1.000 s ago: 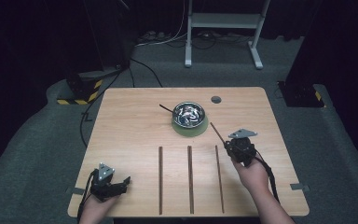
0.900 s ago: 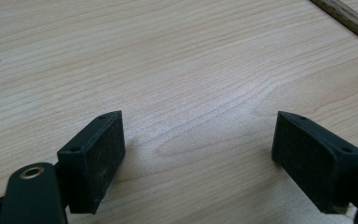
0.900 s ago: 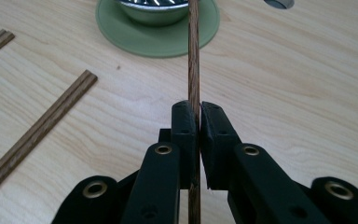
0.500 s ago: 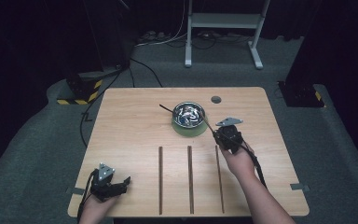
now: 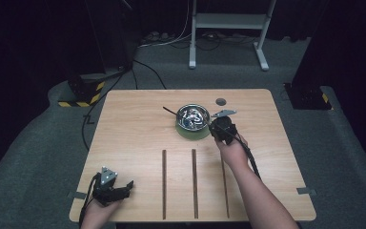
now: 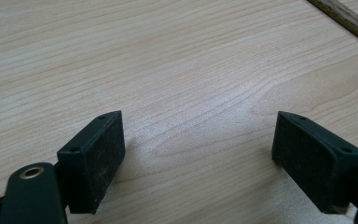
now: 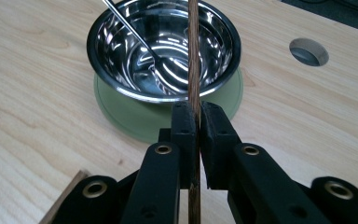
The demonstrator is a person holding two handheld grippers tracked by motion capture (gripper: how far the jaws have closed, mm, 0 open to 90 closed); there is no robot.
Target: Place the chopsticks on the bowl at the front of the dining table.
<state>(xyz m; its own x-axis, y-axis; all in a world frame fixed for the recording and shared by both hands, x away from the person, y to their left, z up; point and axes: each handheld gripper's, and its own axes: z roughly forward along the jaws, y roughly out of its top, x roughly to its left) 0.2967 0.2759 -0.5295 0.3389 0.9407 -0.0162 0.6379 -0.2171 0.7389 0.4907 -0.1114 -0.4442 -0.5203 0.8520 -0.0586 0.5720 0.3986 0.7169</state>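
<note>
Right gripper [image 7: 195, 128] has swung in from 3 o'clock and now sits right beside the steel bowl [image 5: 193, 118], jaws pinching a thin wooden stick [image 7: 193, 56] pointing over it. Probably stirring next. Left gripper [image 5: 124, 190], jaws spread, rests at 7 o'clock on the worktop [image 5: 138, 133].

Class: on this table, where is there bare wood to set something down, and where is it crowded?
Free: the wide left part of the table, between the bowl and the left gripper; also the right side past the right gripper, up to the hole. Crowded: the middle, where bowl, green plate, right gripper with its stick, and three sticks lie.
</note>
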